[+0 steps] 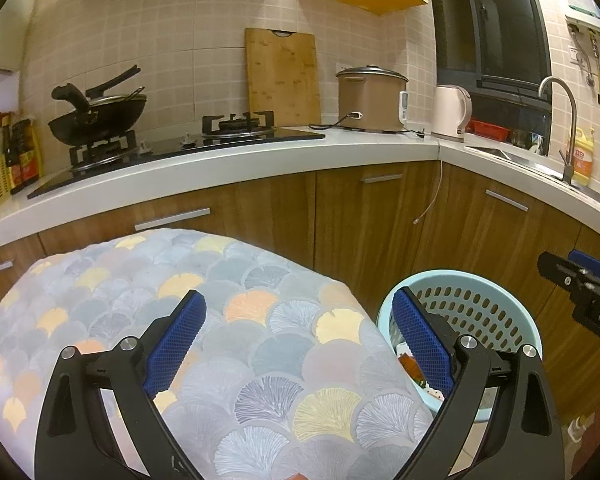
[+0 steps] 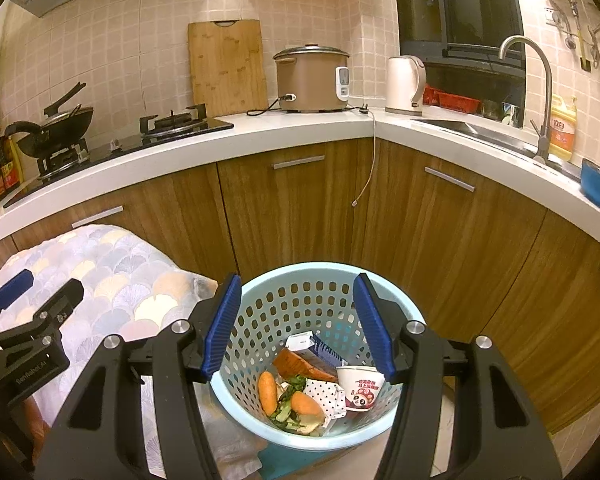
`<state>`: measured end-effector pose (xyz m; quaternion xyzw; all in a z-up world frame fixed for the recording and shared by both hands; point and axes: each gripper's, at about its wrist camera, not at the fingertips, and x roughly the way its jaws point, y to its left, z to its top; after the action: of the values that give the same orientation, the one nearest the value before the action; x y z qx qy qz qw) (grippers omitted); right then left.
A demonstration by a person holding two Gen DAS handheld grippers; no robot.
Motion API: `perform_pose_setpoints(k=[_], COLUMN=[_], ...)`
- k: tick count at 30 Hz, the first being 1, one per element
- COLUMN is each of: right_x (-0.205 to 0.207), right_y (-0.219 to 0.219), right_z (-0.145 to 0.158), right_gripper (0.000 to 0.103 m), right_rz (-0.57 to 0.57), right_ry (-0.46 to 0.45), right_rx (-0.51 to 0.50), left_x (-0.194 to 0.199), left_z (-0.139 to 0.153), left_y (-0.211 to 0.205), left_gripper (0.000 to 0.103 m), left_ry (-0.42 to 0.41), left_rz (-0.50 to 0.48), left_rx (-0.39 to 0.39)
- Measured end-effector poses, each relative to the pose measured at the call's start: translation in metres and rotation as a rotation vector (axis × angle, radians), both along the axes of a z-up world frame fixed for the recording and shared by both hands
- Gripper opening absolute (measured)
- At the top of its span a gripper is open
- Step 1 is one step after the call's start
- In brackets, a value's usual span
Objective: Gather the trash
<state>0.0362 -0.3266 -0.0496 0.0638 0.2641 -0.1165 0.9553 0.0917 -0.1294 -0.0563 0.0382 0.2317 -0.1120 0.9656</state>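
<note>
A light blue perforated basket [image 2: 300, 280] stands on the floor beside a table covered with a fan-patterned cloth [image 1: 220, 320]. In it lie two carrots [image 2: 267, 392], leafy scraps, an orange carton [image 2: 304, 364], a white cup with red print [image 2: 360, 388] and a dotted wrapper. My right gripper [image 2: 298, 324] is open and empty above the basket. My left gripper [image 1: 298, 340] is open and empty over the cloth's right part, with the basket [image 1: 480, 304] behind its right finger. Each gripper shows in the other's view, the left [image 2: 36, 296] and the right [image 1: 580, 284].
A white counter [image 1: 260, 160] on wooden cabinets curves around behind. On it are a gas hob with a wok [image 1: 96, 116], a cutting board [image 1: 282, 76], a rice cooker [image 1: 370, 100], a kettle [image 1: 450, 112], a sink with tap [image 2: 540, 92] and a blue bowl [image 2: 598, 184].
</note>
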Motion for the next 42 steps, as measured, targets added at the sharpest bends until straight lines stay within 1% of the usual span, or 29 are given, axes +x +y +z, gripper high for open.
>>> perform_pose_setpoints(k=[12,31,42], right_x=[0.0016,0.0027,0.004], right_y=[0.0051,0.0058,0.0035], right_z=[-0.0035,-0.0011,-0.0006], right_gripper=[0.055,0.056,0.056], right_rz=[0.012,0.029,0.029], right_ry=[0.007,-0.001,-0.005], right_rx=[0.003,-0.006,-0.006], left_x=[0.0021,0.0011,-0.0001], left_z=[-0.0005,-0.0008,0.0026], left_y=[0.0031,0.0039,0.0036], left_gripper=[0.092,0.092,0.092], left_ry=[0.002,0.004,-0.006], left_rz=[0.007,0.018,0.041], left_rx=[0.002,0.004,0.004])
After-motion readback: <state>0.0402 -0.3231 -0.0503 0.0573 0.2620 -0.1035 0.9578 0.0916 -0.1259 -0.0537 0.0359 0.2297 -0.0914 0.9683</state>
